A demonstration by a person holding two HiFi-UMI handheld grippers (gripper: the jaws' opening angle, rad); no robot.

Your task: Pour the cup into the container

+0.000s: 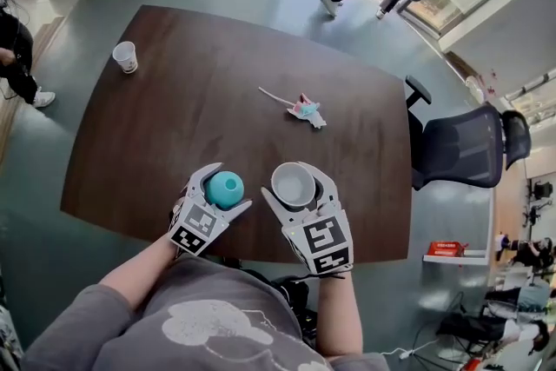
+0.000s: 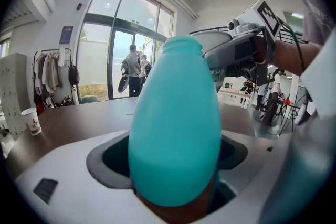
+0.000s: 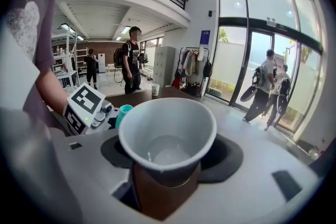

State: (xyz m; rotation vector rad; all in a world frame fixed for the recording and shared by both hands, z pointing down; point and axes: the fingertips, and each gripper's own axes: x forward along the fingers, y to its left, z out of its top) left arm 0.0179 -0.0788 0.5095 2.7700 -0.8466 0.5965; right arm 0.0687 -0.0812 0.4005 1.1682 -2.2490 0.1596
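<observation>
left gripper [image 1: 224, 189] clamped on teal container [image 2: 176, 123]; right gripper [image 1: 294, 185] grips white cup [image 3: 167, 139] upright, just right of it

Pink-and-teal scrap [image 1: 305, 109] — too small for any sure name

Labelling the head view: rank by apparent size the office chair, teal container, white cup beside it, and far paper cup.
1. office chair
2-3. white cup and teal container look alike; not ranked
4. far paper cup, smallest, but farther from the camera
</observation>
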